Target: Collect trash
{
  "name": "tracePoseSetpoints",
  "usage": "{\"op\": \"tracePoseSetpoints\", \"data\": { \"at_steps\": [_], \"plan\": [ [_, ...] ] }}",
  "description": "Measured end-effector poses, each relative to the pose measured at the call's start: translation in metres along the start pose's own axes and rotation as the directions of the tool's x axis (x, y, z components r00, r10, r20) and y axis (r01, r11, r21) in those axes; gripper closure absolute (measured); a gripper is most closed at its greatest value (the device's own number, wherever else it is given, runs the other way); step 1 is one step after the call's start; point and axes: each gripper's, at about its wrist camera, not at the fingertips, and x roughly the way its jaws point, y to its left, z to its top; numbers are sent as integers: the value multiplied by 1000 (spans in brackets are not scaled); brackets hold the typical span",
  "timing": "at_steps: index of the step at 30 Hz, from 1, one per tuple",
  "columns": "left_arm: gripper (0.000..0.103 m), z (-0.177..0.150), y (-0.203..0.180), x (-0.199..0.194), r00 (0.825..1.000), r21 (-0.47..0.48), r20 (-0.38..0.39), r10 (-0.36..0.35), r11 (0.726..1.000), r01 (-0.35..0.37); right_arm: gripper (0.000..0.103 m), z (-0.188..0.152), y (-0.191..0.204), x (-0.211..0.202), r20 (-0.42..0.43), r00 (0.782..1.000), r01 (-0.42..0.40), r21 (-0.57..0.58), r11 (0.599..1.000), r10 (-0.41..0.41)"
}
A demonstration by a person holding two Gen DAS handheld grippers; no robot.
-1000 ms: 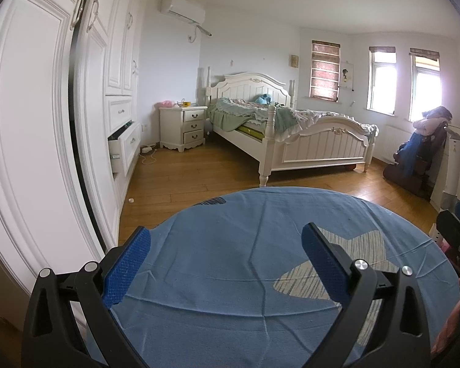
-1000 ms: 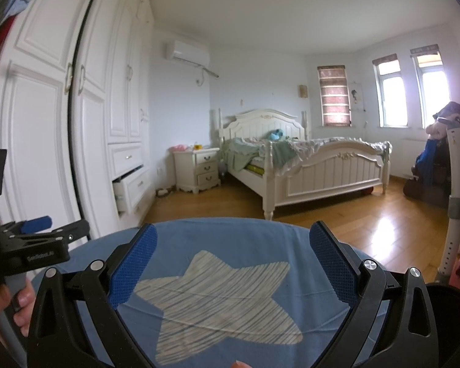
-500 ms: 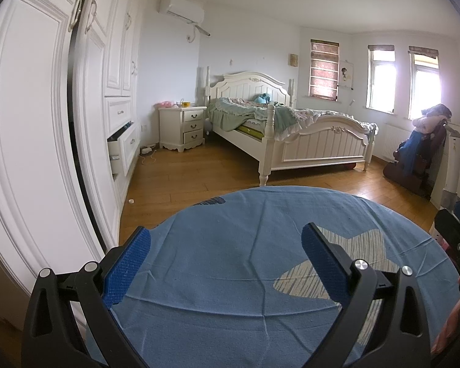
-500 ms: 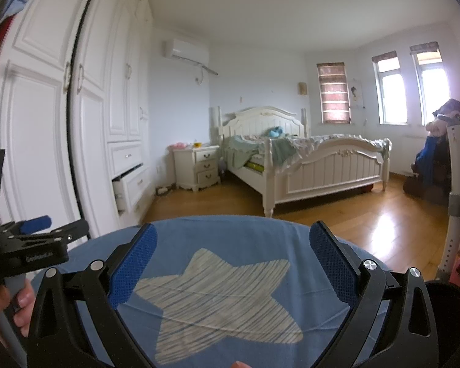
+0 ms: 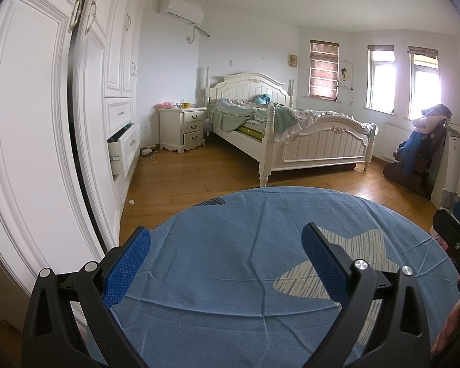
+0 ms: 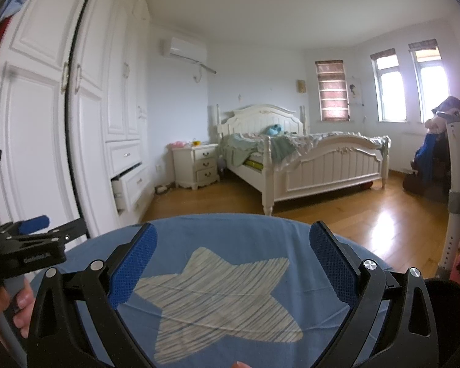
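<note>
My left gripper (image 5: 227,242) is open and empty, held over a round table covered with a blue cloth (image 5: 236,276) that bears a pale striped star. My right gripper (image 6: 233,245) is open and empty over the same cloth (image 6: 230,236), above the star (image 6: 224,294). The left gripper also shows at the left edge of the right wrist view (image 6: 36,233). A small white scrap (image 5: 132,202) lies on the wooden floor beside the wardrobe. No other trash shows.
A white wardrobe (image 5: 46,122) with an open drawer (image 5: 122,150) runs along the left. A white nightstand (image 5: 182,128) and an unmade bed (image 5: 291,135) stand at the back. A chair with clothes (image 5: 420,153) stands at the right, by the windows.
</note>
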Motion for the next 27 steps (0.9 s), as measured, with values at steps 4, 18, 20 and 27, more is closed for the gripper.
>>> {"op": "tracePoseSetpoints", "data": {
  "at_steps": [4,18,20,27],
  "plan": [
    [5,0,1,0,1000,-1,1,-1,1000,1,5,0,0,0,-3,1000,0,1,1000,0],
    [5,0,1,-1,1000,-2,2,0,1000,0,5,0,0,-1,-4,1000,0,1,1000,0],
    [5,0,1,-1,1000,-3,4,0,1000,0,5,1,0,0,-4,1000,0,1,1000,0],
    [5,0,0,-2,1000,-8,4,3,1000,-3,5,1,0,-1,-4,1000,0,1,1000,0]
  ]
}}
